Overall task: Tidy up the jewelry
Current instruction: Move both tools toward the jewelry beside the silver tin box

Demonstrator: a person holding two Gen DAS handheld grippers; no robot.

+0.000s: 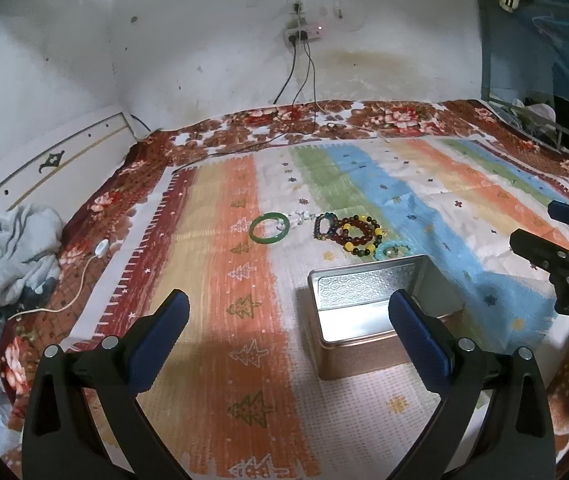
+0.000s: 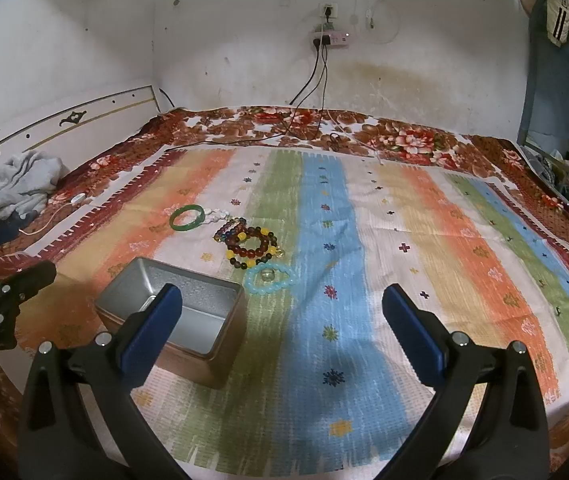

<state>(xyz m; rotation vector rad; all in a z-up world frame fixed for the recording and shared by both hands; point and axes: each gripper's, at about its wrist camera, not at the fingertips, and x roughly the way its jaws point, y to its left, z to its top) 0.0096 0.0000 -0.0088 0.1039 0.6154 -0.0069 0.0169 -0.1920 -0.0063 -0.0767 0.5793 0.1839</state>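
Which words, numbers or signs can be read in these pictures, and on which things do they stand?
None reads fully.
Pale print on the left claw body, seen from the right wrist: too blurred.
Embossed characters on the right claw body, seen from the left wrist: too small.
Metal tin and bracelets: no text.

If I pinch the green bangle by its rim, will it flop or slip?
The green bangle looks like one solid glossy ring, so it is probably rigid, not floppy. That sheen suggests it may slip between pads. Lying flat on the striped cloth, it could roll if dropped on edge.
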